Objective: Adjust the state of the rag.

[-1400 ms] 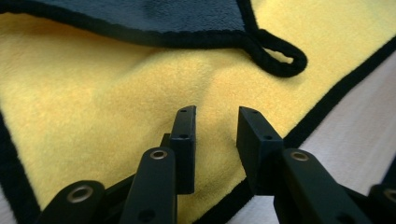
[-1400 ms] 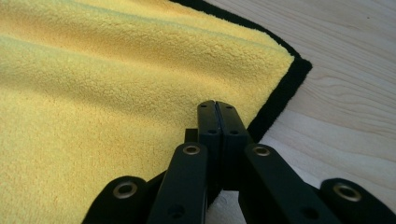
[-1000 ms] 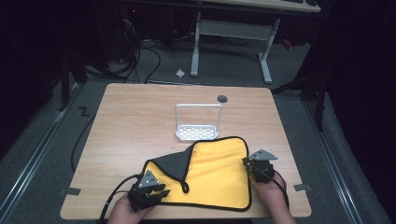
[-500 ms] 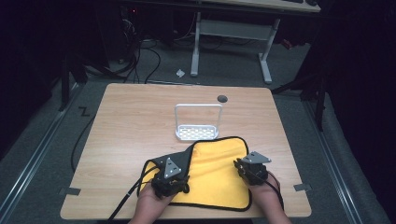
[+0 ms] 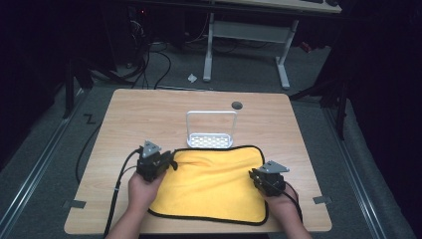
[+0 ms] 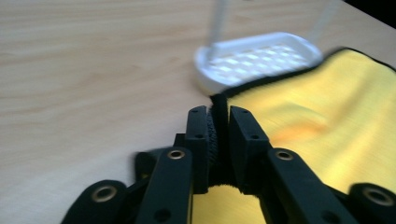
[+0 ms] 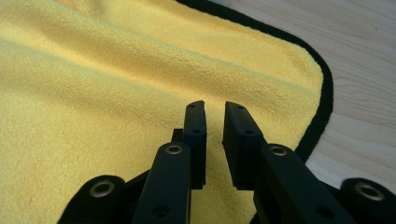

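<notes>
In the left gripper view the white rack (image 6: 259, 58) is smeared by motion, its wire frame cut off at the top edge. The yellow cloth (image 5: 214, 181) hides the bench beneath it, and its black-edged corner vanishes between the left tongs (image 6: 218, 114). In the high view both forearms run off the bottom edge.

A fluffy yellow microfibre cloth with black edging (image 7: 116, 79) is seen spread over a light wooden table (image 7: 359, 70). The right gripper (image 7: 214, 108) is held above it, jaws slightly parted, nothing between.
</notes>
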Motion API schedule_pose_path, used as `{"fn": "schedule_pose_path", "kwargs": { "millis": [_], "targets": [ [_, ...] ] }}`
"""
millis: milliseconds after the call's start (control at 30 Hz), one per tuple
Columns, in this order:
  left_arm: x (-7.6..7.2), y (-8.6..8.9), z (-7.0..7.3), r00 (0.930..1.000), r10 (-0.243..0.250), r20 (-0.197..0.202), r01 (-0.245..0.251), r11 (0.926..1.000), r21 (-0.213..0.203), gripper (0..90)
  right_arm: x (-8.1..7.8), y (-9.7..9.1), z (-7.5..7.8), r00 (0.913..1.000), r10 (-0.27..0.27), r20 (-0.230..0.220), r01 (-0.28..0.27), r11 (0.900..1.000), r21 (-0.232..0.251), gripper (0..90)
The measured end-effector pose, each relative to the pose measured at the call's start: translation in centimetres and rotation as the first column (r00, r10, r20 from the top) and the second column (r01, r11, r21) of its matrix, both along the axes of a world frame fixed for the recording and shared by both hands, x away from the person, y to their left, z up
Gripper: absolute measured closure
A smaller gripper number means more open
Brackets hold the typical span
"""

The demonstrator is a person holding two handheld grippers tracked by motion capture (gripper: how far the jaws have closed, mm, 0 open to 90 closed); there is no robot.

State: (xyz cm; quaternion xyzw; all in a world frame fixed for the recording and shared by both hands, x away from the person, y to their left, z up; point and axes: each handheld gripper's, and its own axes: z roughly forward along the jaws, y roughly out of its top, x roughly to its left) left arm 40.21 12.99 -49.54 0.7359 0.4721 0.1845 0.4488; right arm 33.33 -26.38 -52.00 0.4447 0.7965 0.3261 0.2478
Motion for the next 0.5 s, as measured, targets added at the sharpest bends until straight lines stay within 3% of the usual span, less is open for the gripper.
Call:
{"fn": "schedule_pose_path", "kwargs": {
  "millis": [67, 100, 200, 267, 400, 500],
  "targets": [
    [1.0, 0.9, -0.1, 0.9992, 0.030, -0.027, -0.031, 0.9993, -0.021, 64.6, 0.0, 0.0, -0.1, 1.0000, 0.006, -0.004, -0.006, 1.0000, -0.002, 79.8],
    [1.0, 1.3, 0.1, 0.9990, 0.043, -0.015, -0.043, 0.9989, -0.018, 60.6, 0.0, 0.0, -0.1, 1.0000, 0.006, -0.005, -0.006, 1.0000, 0.000, 79.8],
    [-0.1, 2.4, 0.6, 0.9977, 0.064, 0.020, -0.062, 0.9953, -0.075, 54.3, 0.1, 0.0, -0.1, 1.0000, 0.006, -0.006, -0.006, 1.0000, 0.006, 79.7],
    [-1.3, 2.6, 0.5, 0.9982, 0.046, 0.037, -0.043, 0.9957, -0.082, 53.8, 0.2, 0.0, -0.1, 1.0000, 0.006, -0.006, -0.006, 0.9999, 0.010, 79.4],
    [-3.5, 1.6, -1.3, 0.9995, -0.030, 0.011, 0.030, 0.9995, 0.008, 62.0, 0.3, 0.1, -0.2, 0.9999, 0.005, -0.010, -0.005, 0.9999, 0.014, 79.4],
    [-3.9, 0.8, -2.9, 0.9966, -0.063, -0.052, 0.067, 0.9954, 0.069, 65.8, 0.3, 0.1, -0.3, 0.9998, 0.010, -0.015, -0.010, 0.9999, 0.011, 79.4]
  ]
}}
